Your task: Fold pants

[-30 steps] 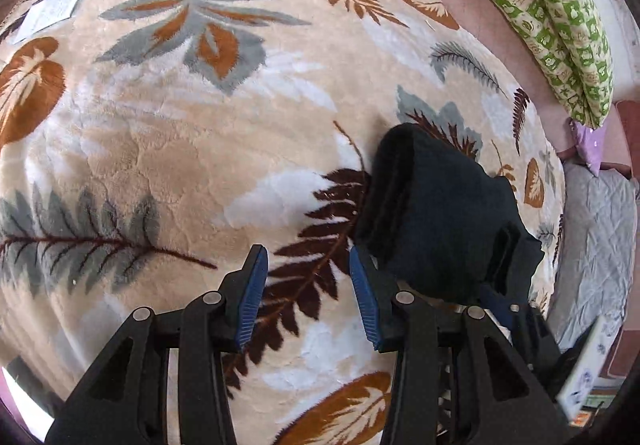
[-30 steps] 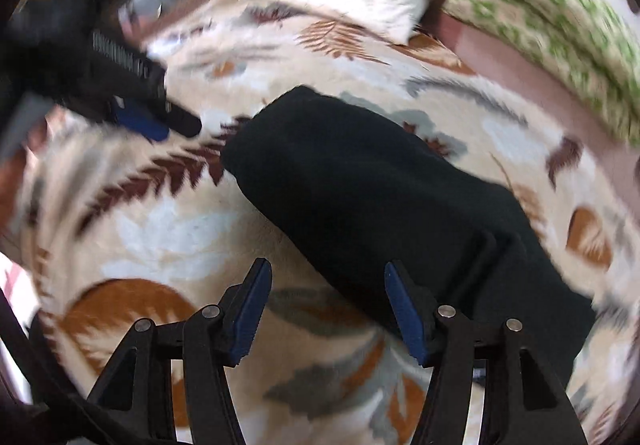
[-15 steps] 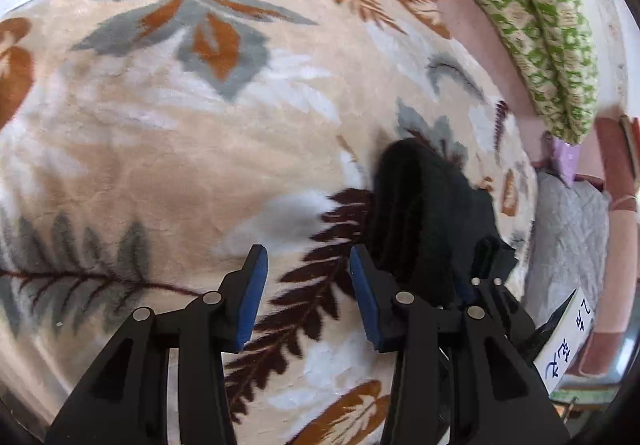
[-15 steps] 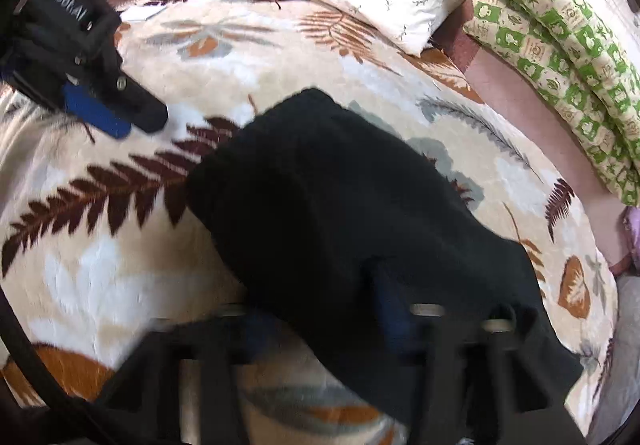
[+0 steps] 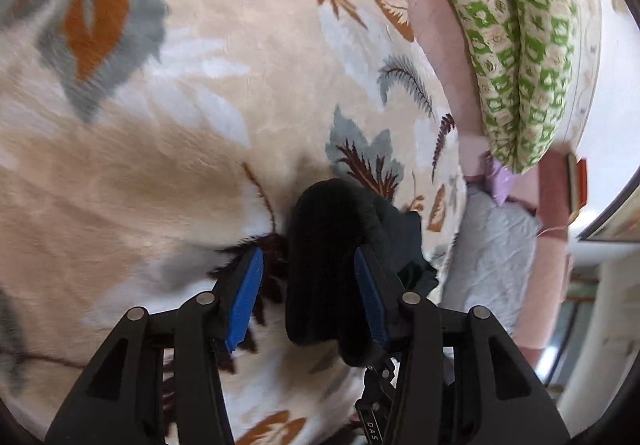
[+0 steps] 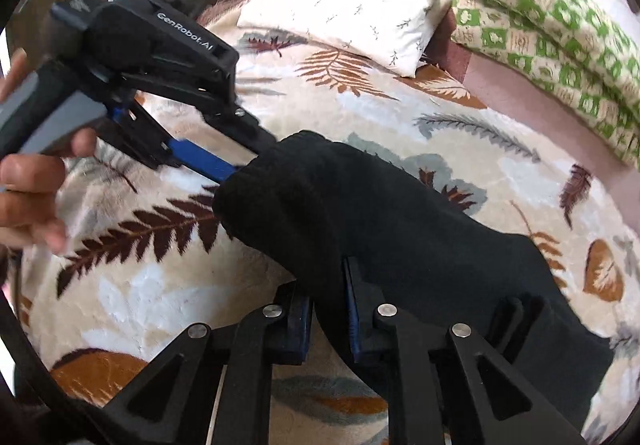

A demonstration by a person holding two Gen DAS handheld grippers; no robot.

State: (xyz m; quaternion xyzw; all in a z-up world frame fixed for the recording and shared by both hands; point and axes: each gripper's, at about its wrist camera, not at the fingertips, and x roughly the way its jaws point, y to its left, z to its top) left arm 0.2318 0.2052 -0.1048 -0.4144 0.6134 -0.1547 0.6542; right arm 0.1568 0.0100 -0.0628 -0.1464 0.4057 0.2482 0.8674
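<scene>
The black pants lie folded into a thick bundle on the leaf-patterned blanket. My right gripper is shut on the near edge of the pants. My left gripper is open, its blue pads on either side of the bundle's end, with a gap on the left pad's side. In the right wrist view the left gripper reaches into the pants' far-left end, fingertips hidden by cloth.
A white pillow and a green-patterned folded quilt lie at the bed's far side. A grey cloth lies past the blanket's right edge. The person's hand holds the left gripper.
My left gripper moved right and now straddles the end of the pants. My right gripper moved forward and closed on the pants' near edge.
</scene>
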